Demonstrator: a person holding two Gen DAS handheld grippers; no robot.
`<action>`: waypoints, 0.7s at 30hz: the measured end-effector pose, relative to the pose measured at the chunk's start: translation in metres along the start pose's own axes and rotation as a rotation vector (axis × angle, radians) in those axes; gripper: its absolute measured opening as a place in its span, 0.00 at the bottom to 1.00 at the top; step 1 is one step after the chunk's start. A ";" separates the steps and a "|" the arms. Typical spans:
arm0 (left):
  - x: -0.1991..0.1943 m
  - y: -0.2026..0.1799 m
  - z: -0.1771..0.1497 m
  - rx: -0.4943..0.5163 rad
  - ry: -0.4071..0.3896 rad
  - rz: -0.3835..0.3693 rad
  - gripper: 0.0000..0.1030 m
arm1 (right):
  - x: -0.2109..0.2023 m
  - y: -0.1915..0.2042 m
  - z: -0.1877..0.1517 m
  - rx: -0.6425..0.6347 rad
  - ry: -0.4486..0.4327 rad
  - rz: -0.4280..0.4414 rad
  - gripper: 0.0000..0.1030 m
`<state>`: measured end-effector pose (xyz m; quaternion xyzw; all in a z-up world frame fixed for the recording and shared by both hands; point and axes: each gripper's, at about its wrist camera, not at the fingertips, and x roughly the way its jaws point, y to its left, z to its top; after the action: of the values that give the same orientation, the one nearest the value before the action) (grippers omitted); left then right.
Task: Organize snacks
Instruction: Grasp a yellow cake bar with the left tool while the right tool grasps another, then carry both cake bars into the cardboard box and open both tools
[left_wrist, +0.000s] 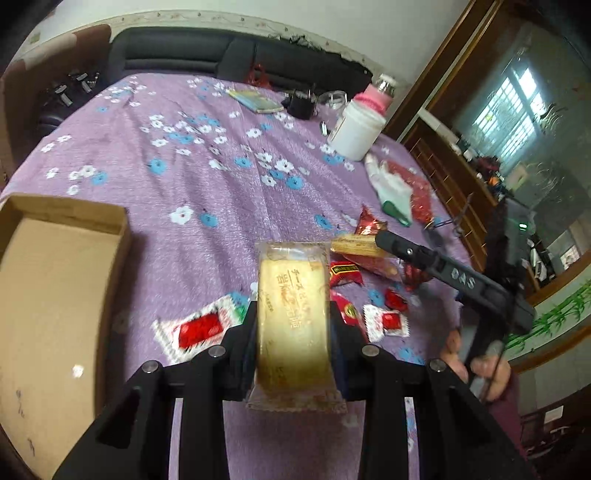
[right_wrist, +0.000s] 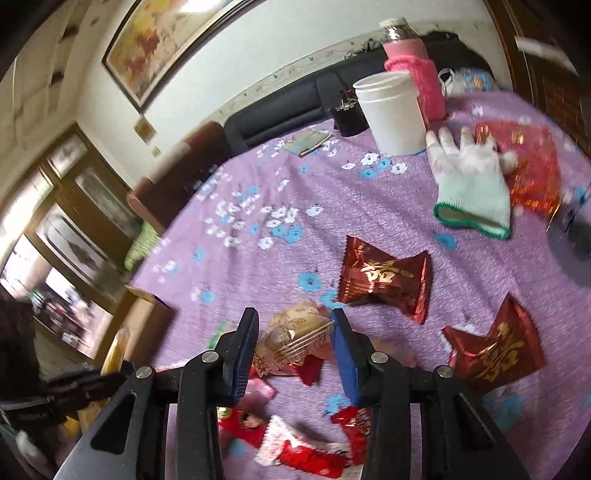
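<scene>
My left gripper (left_wrist: 293, 314) is shut on a long yellow wrapped cake bar (left_wrist: 291, 317) and holds it above the purple cloth. An open cardboard box (left_wrist: 48, 295) lies to its left. Small red and white snack packets (left_wrist: 199, 330) lie beneath and to the right. My right gripper (right_wrist: 295, 321) is open, its jaws on either side of a clear-wrapped pastry (right_wrist: 295, 339) without touching it. It also shows in the left wrist view (left_wrist: 380, 238). Two red foil packets (right_wrist: 384, 278) (right_wrist: 495, 347) lie to its right. More red packets (right_wrist: 306, 454) lie below it.
A white tub (right_wrist: 391, 110), a pink-sleeved bottle (right_wrist: 413, 66), a white knit glove (right_wrist: 469, 188) and a red bag (right_wrist: 528, 166) sit at the far right of the table. A dark sofa (left_wrist: 221, 51) stands behind. A booklet (left_wrist: 255, 99) lies far back.
</scene>
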<state>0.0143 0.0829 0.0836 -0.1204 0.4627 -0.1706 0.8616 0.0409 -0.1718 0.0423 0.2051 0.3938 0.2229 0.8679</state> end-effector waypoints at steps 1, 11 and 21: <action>-0.009 0.002 -0.004 -0.005 -0.016 -0.009 0.31 | -0.002 -0.002 0.000 0.021 -0.002 0.022 0.41; -0.051 0.038 -0.025 -0.111 -0.079 -0.002 0.31 | -0.004 -0.011 0.001 0.135 0.012 0.171 0.29; -0.055 0.052 -0.042 -0.140 -0.060 0.013 0.31 | 0.025 0.042 -0.018 -0.156 0.060 -0.041 0.67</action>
<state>-0.0396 0.1510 0.0835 -0.1826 0.4484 -0.1286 0.8655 0.0319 -0.1203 0.0391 0.1220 0.4053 0.2409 0.8734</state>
